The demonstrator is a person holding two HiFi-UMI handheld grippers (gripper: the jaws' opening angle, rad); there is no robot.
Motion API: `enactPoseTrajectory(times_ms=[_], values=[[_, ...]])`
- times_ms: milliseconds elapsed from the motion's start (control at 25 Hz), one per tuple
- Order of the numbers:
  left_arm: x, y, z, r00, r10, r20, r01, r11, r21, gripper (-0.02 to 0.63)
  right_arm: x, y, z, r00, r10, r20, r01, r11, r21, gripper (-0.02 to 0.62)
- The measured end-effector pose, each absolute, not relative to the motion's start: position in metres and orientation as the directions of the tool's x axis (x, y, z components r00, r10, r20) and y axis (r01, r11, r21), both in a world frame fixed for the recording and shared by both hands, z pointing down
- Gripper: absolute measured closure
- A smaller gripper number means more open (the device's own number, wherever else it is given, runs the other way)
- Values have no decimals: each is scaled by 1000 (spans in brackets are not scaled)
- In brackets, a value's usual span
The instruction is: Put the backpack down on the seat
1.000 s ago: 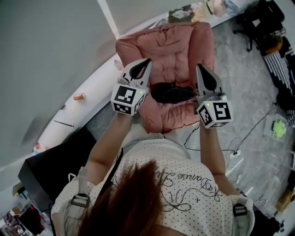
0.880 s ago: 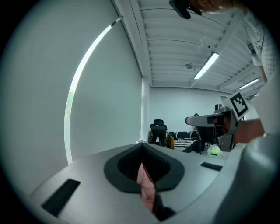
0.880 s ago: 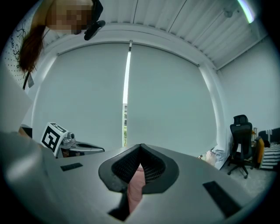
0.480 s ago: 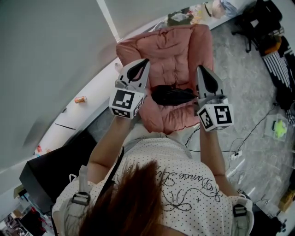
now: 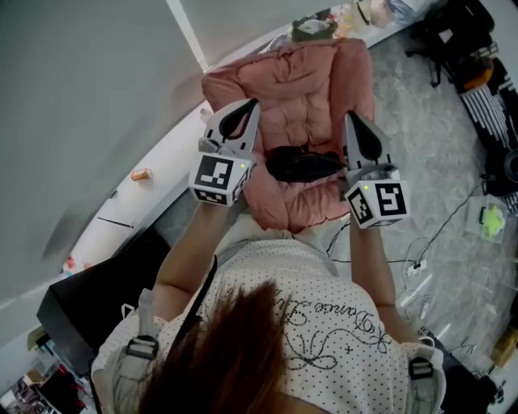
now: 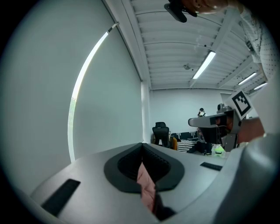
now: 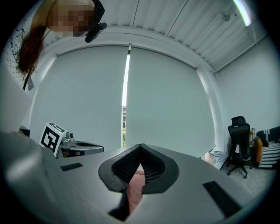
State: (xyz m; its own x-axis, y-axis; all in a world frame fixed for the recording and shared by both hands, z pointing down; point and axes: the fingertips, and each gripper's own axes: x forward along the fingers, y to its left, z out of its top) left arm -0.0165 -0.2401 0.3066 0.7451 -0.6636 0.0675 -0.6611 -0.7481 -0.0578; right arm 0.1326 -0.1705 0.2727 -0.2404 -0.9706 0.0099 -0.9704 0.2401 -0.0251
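A pink padded armchair (image 5: 299, 97) stands below me against the white ledge. On its seat lies a flat black bag-like thing (image 5: 301, 164), apparently the backpack. My left gripper (image 5: 249, 105) hangs over the chair's left arm, shut and holding nothing. My right gripper (image 5: 350, 117) hangs over the chair's right arm, also shut and holding nothing. Both point away from me, one on each side of the black thing, neither touching it. In the left gripper view the left gripper (image 6: 142, 145) has its jaws together, with pink cushion showing below. The right gripper (image 7: 140, 146) looks the same in its own view.
A white ledge (image 5: 170, 154) runs along the wall, with an orange can (image 5: 140, 173) on it and clutter (image 5: 324, 23) behind the chair. A black box (image 5: 81, 299) sits at lower left. Cables (image 5: 421, 267), a green thing (image 5: 490, 224) and black office chairs (image 5: 453, 32) are on the right.
The left gripper has drifted slightly left and up. The right gripper and the black thing on the seat stay about where they were.
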Motion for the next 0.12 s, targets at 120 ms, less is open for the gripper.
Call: enactPoseTrajectory(times_ms=[120], values=[[-16, -240, 306, 746, -663, 66, -660, -749, -63, 603, 134, -170, 272, -236, -972, 8, -972, 235, -25, 584]])
